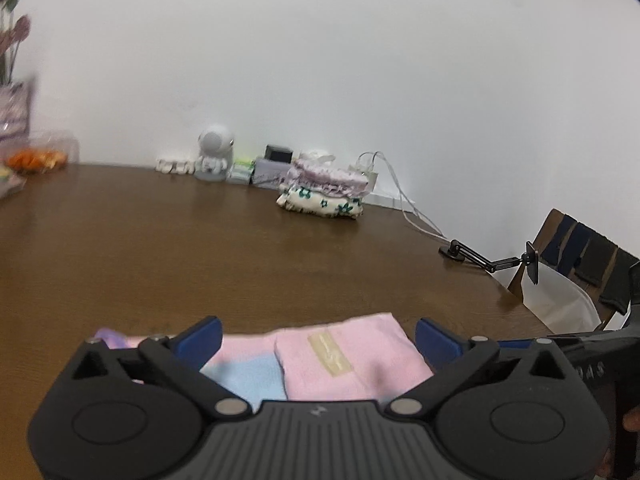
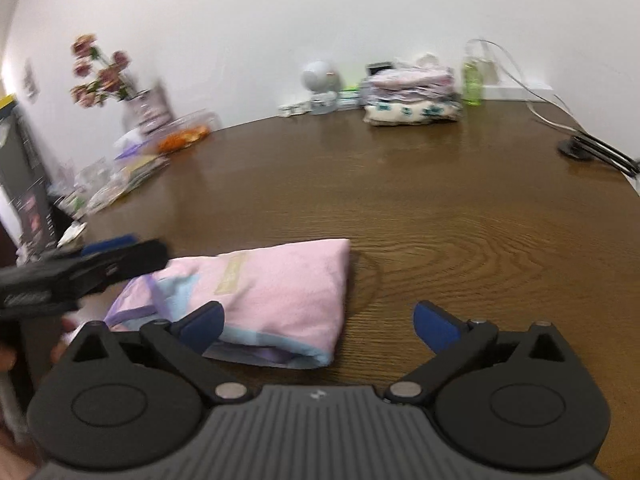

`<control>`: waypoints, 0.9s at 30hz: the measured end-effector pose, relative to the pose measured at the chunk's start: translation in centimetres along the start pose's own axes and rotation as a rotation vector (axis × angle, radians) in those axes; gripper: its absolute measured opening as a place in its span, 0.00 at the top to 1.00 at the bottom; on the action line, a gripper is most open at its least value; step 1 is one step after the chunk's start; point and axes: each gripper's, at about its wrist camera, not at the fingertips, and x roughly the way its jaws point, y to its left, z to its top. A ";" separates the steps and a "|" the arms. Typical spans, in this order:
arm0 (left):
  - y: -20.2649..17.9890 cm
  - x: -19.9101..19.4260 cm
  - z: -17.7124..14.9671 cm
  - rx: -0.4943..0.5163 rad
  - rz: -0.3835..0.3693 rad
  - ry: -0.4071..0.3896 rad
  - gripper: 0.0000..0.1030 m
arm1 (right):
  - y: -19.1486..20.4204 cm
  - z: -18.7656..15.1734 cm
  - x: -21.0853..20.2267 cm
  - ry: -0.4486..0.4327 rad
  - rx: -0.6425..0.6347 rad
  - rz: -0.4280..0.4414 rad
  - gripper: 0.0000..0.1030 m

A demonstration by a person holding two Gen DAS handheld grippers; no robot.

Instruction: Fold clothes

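one folded pink garment (image 2: 276, 292) on table (image 2: 440, 208); left claw (image 1: 318, 338) and right claw (image 2: 318, 322) spread, empty.

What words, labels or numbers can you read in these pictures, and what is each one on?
"O A S": pale letters on the side of the right claw's body, cut off at the edge, so only partly readable.
Small embossed mark on the left claw's grey body: a logo, no readable letters.
Beige label on the pink garment: too blurred to read.
Dark box: print too blurred.
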 end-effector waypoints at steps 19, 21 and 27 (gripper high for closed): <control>0.7 -1.7 -1.1 -0.049 0.012 0.067 0.00 | 0.1 -1.2 -0.1 0.036 0.089 0.008 0.00; 0.7 -1.9 -1.1 -0.047 0.008 0.060 0.00 | 0.3 -1.1 -0.1 0.037 0.081 0.015 0.00; 1.3 -2.2 -1.5 -0.059 0.019 0.062 0.00 | 0.3 -1.5 0.4 0.056 0.106 0.016 0.00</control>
